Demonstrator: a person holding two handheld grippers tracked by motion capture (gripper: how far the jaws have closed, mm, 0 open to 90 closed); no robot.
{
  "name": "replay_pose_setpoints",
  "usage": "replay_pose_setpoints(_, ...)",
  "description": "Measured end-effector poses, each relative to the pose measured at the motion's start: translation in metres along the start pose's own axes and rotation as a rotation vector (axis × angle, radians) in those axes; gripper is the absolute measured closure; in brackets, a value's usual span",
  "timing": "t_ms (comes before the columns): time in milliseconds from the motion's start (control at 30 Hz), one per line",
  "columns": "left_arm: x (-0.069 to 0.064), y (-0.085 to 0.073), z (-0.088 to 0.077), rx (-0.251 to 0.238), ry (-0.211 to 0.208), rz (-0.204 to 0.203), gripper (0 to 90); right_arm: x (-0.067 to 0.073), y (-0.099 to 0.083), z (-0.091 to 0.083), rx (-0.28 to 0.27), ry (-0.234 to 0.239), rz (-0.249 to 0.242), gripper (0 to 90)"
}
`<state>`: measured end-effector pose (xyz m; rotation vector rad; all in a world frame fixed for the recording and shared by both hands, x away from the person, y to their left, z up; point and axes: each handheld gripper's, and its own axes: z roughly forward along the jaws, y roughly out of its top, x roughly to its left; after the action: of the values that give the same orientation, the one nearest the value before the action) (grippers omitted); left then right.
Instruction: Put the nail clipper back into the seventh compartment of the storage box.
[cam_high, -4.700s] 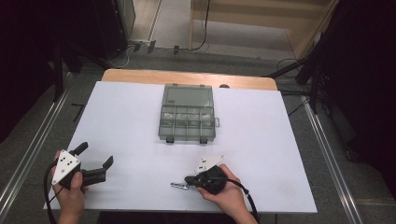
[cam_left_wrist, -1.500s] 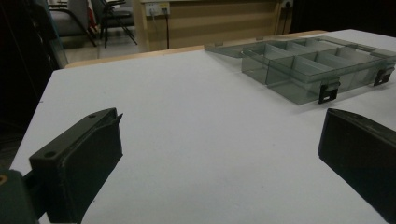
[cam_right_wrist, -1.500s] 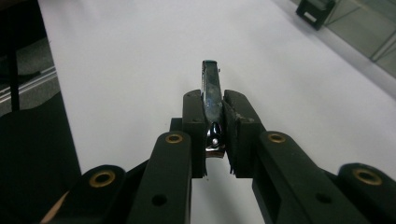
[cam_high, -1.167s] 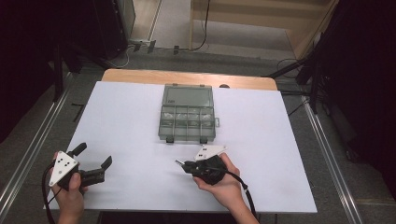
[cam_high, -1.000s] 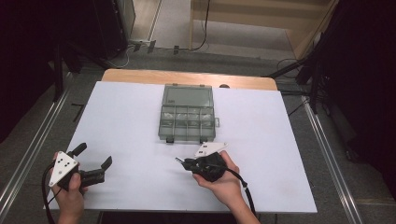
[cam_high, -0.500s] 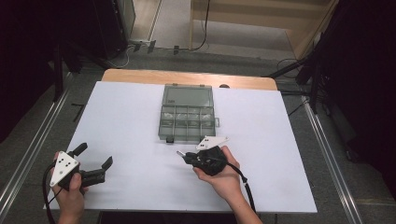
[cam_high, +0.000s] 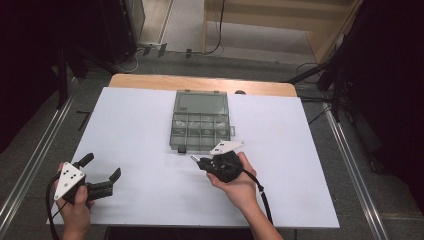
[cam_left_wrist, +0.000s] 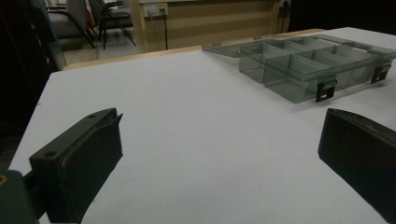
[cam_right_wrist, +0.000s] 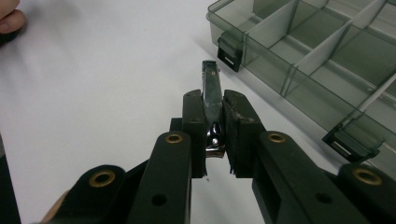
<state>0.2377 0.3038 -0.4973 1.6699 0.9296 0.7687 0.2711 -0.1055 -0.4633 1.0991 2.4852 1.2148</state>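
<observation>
Right claw is clamped on a nail clipper, pinching it by its sides so the front end sticks out free, likely ready to drop into the open compartment box just beside it. It is a slim, shiny metal clipper, held above the white table. Left claw rests wide open and empty, well apart.

No text, label or number seems readable anywhere; the views may be too coarse.
</observation>
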Motion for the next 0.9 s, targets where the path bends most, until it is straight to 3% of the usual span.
replay_pose_setpoints(900,0.000,0.000,0.000,0.000,-0.004,0.004,0.0,-0.024,0.009,0.006,-0.016,-0.067,0.043,81.5)
